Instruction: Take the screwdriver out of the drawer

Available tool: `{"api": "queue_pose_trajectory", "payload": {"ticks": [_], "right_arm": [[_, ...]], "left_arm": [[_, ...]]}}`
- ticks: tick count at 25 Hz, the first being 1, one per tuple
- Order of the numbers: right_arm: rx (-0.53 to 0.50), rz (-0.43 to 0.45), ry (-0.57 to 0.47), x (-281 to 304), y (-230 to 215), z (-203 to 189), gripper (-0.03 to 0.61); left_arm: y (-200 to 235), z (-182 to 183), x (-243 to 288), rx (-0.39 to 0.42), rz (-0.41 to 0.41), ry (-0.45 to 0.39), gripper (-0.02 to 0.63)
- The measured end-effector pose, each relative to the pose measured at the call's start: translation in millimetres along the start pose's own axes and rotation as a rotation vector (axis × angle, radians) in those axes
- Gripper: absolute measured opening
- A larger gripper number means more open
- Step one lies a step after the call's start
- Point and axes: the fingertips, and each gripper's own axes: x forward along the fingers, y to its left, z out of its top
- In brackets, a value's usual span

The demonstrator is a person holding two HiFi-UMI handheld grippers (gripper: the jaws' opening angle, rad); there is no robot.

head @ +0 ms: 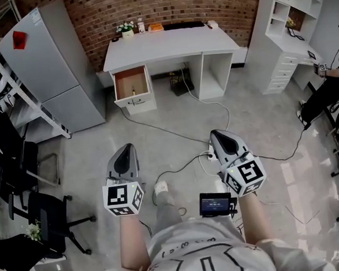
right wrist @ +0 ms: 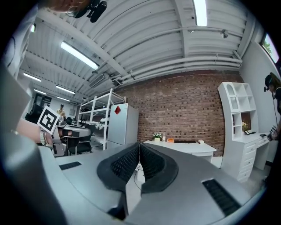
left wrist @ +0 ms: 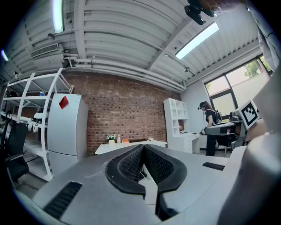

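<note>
**Well short of the desk [head: 169,45]: approach step**

Left gripper [head: 127,147]: jaws pressed together, empty. The drawer [head: 137,102] stands open at the desk's left end, well apart from both grippers. A small item inside looks like the screwdriver [head: 133,92]. Right gripper [head: 217,135]: likewise closed, empty. Next: walk up, open one gripper's jaws, reach in.

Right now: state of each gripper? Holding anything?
Left gripper: closed, jaws together, holding nothing.
Right gripper: closed, jaws together, holding nothing.
</note>
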Motion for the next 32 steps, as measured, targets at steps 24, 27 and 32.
{"api": "queue_pose_trajectory", "payload": {"ticks": [24,27,32], "right_arm": [[-0.03,-0.013,0.051,246,-31,-6,0.019],[-0.04,-0.02,0.064,281,-35,-7,0.02],[-0.051,-0.044,0.076,328,-42,-5,0.02]], "left_arm": [[163,-21,203,-0.071,-0.066,0.003,0.012],[187,-26,230,-0.076,-0.082,0.007,0.012],[220,-30,270,-0.089,-0.107,0.013,0.012]]}}
